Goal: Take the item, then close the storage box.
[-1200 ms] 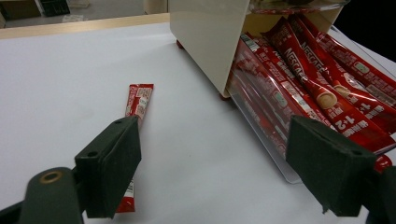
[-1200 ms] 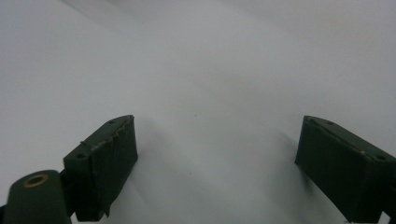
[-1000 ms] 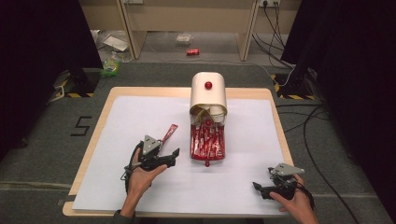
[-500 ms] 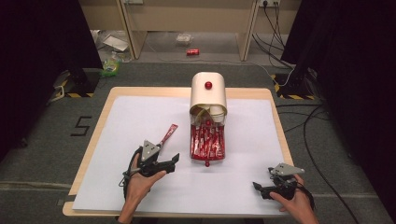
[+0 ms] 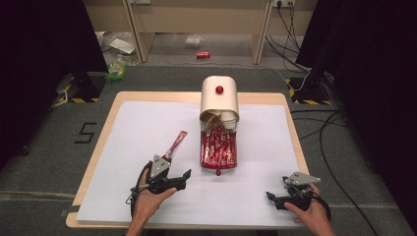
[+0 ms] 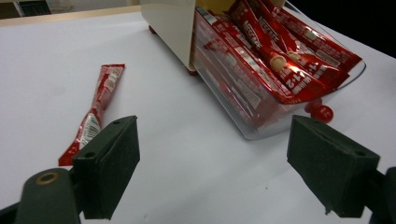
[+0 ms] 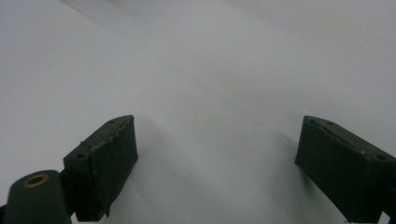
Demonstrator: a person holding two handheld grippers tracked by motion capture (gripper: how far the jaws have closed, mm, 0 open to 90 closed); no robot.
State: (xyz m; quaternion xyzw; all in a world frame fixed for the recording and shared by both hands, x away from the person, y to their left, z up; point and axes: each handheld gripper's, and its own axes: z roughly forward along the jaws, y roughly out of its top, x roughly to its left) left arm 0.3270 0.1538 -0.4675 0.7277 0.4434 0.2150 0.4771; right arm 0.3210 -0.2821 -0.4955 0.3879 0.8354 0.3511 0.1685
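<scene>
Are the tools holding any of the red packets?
No. Both the left tool and right tool are open and empty; the loose red packet lies on the table.

The left gripper point(image 5: 183, 178) is a black frame topped by a grey three-cornered plate, with a black cable looping from its near side past the person's bare left hand point(image 5: 147, 204); the right gripper point(image 5: 272, 198) is built the same, black with a grey plate on top and a dark cable curling at its right by the right hand point(image 5: 312, 216). In the left gripper view, each jaw is a thick, dark, rectangular pad with small round recesses along its upper edge, and a brass-coloured ringed hole sits in the dark arm at lower left. The right gripper view shows matching dark pads, the left one frayed along its edge, and the same brass-ringed hole.
</scene>
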